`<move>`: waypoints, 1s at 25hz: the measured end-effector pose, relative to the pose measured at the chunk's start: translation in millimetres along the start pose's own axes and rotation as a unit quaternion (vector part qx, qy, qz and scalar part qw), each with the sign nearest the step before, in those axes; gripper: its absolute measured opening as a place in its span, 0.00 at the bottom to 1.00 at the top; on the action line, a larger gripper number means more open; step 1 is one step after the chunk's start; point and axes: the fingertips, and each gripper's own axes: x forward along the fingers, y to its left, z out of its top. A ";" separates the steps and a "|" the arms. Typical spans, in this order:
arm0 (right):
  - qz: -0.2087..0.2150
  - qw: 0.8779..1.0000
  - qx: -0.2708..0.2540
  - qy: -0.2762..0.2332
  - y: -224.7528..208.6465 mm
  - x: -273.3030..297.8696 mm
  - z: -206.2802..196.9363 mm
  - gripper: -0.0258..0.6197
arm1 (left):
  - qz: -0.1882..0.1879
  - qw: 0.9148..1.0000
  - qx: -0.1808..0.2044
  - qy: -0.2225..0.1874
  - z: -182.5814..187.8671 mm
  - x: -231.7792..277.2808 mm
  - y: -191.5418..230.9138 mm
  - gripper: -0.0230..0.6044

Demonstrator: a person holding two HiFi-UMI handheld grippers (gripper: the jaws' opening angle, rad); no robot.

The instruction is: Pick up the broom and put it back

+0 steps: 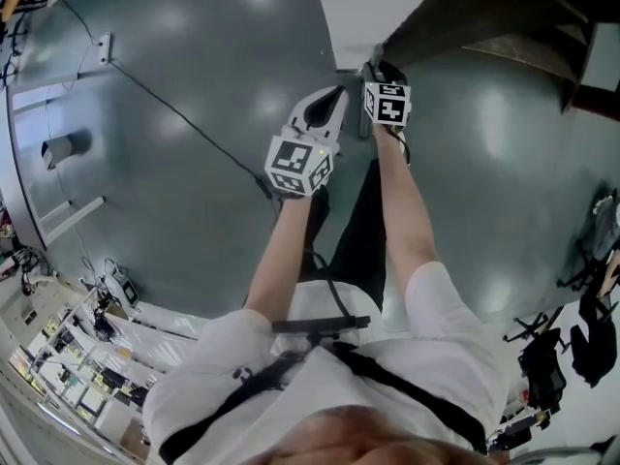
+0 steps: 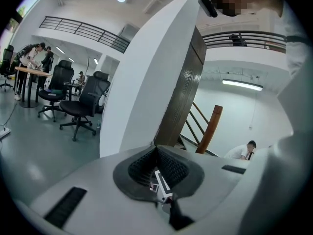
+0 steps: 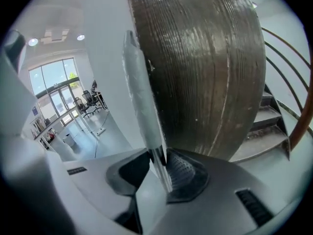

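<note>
The broom's handle (image 3: 139,97), a pale wrapped grip over a thin metal pole, stands upright against a dark wooden stair wall (image 3: 205,67). My right gripper (image 3: 156,163) is around the pole. The pole lies against the right pad (image 3: 183,173), with a small gap to the left pad, so the jaws stand open. From the head view, the right gripper (image 1: 376,71) reaches to the wall's corner. The left gripper (image 1: 334,100) hangs just left of it, shut and empty. Its pads (image 2: 168,165) meet in the left gripper view. The broom's head is hidden.
A white wall (image 1: 368,8) meets the dark stair side straight ahead. Wooden stairs with a rail (image 3: 264,126) rise on the right. A thin cable (image 1: 174,114) crosses the grey floor to the left. Office chairs (image 2: 78,99) and people at a table (image 2: 34,58) stand far left.
</note>
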 end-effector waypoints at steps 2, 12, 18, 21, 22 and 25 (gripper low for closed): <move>-0.004 1.000 -0.010 0.001 4.6 -1.9 3.1 0.20 | 0.000 1.000 -0.001 0.000 2.3 -4.4 3.9 0.06; -0.003 0.999 -0.038 0.016 28.1 -60.4 -15.4 0.19 | -0.029 0.999 0.025 0.014 4.6 -26.4 -18.2 0.06; 0.006 0.999 -0.044 -0.017 63.8 -122.6 9.2 0.19 | -0.019 1.000 0.016 -0.013 43.4 -59.3 -21.8 0.06; 0.009 0.997 -0.054 -0.055 90.8 -166.1 42.7 0.19 | -0.024 0.999 0.011 -0.039 74.3 -80.1 -26.9 0.06; 0.007 0.996 -0.058 -0.070 99.2 -182.2 55.3 0.19 | -0.023 0.999 0.012 -0.047 84.4 -87.0 -28.9 0.06; -0.002 0.990 -0.076 -0.122 126.8 -231.2 96.6 0.18 | -0.024 0.997 0.025 -0.068 118.9 -107.7 -33.5 0.06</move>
